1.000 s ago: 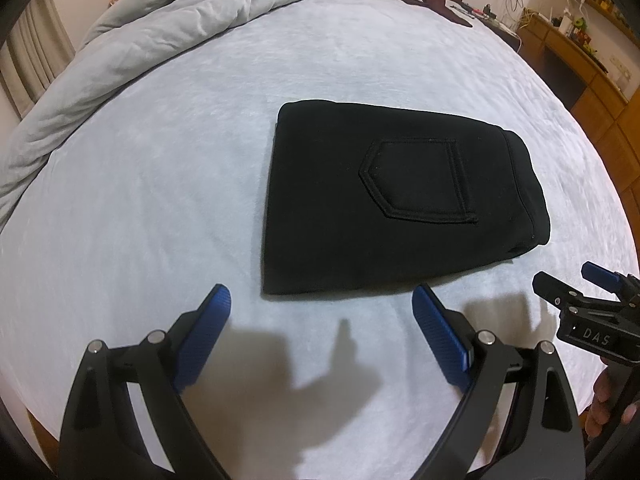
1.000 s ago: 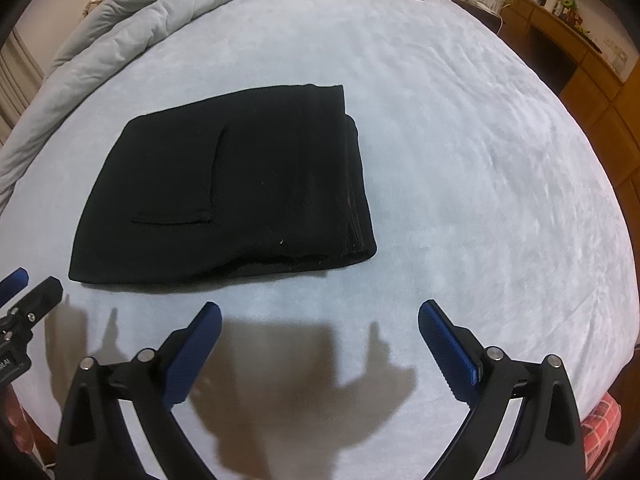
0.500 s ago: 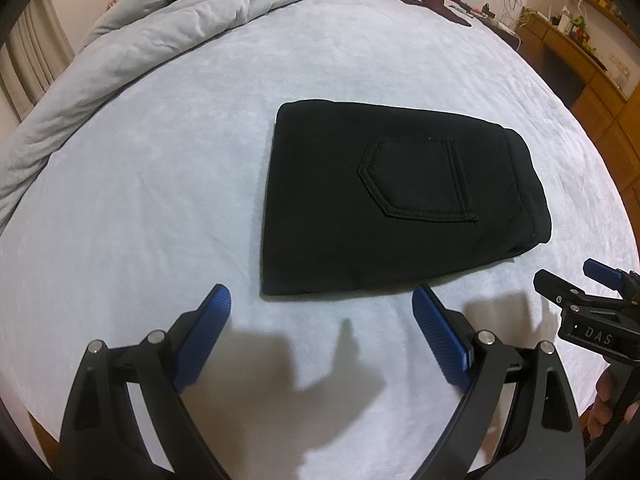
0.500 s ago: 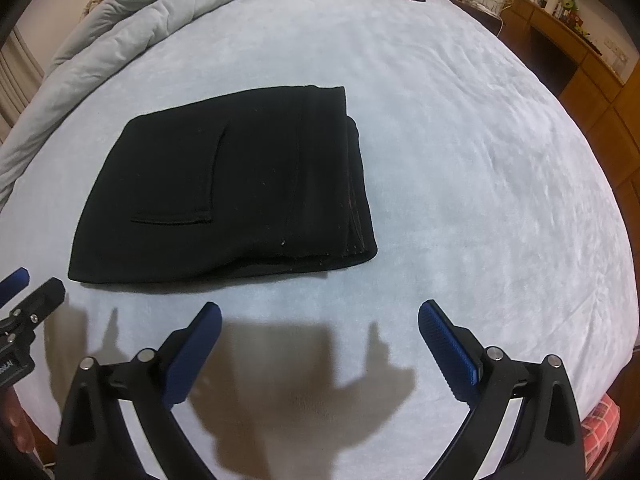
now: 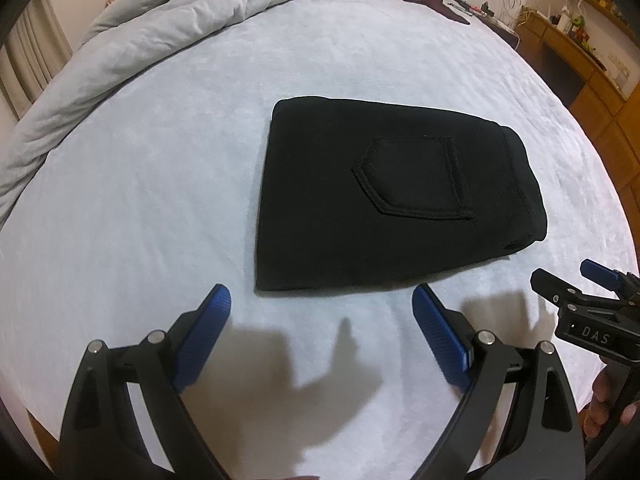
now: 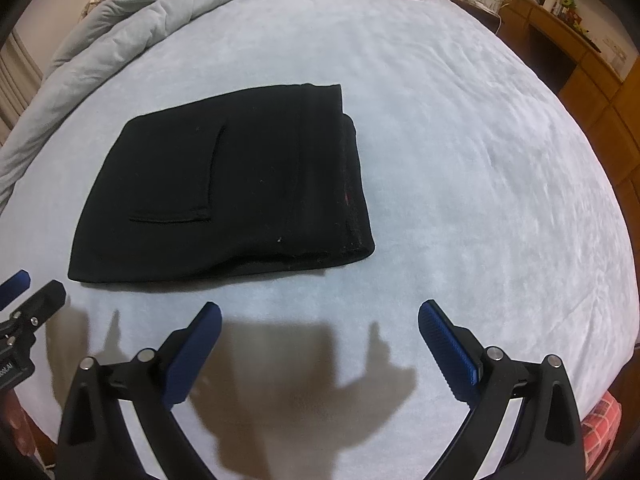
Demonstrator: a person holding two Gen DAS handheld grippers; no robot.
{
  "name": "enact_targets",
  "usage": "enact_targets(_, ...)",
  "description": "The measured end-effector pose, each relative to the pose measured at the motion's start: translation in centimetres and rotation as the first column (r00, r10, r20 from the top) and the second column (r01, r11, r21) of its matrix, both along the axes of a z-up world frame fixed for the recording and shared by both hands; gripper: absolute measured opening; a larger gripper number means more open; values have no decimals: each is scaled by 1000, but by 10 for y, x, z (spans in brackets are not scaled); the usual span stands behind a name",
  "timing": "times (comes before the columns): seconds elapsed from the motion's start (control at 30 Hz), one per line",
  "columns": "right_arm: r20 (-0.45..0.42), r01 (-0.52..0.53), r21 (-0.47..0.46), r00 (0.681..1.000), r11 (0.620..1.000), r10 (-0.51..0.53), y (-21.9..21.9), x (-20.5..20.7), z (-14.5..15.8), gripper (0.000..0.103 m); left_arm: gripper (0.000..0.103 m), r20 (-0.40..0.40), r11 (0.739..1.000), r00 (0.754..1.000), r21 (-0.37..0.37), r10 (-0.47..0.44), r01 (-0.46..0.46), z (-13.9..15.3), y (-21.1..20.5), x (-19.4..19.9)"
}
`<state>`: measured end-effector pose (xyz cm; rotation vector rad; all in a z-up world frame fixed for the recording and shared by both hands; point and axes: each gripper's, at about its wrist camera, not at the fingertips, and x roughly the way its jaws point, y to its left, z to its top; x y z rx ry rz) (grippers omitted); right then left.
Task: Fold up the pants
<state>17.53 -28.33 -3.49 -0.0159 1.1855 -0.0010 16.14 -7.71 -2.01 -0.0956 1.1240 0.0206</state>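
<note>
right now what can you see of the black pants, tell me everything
The black pants lie folded into a compact, flat, stacked rectangle on the light blue bedsheet. The fabric looks thick and soft, like fleece. A stitched back pocket faces up, and layered edges with a hint of red show along one side in the right wrist view. Nothing but the sheet touches them; both sets of jaws are open and short of the near edge.

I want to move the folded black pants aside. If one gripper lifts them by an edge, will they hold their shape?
Probably not: the folded black pants look like soft, thick fabric in stacked layers, so they would likely droop and unfold. On the plush pale-blue bed cover, pushing may bunch them.
</note>
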Motion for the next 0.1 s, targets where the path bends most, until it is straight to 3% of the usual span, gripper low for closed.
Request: enact_targets(0.1,1,6,3,1000,1000,-6,-2,-2,1,99,91,8,1000,1000,5,-7,6,4,-5,-3)
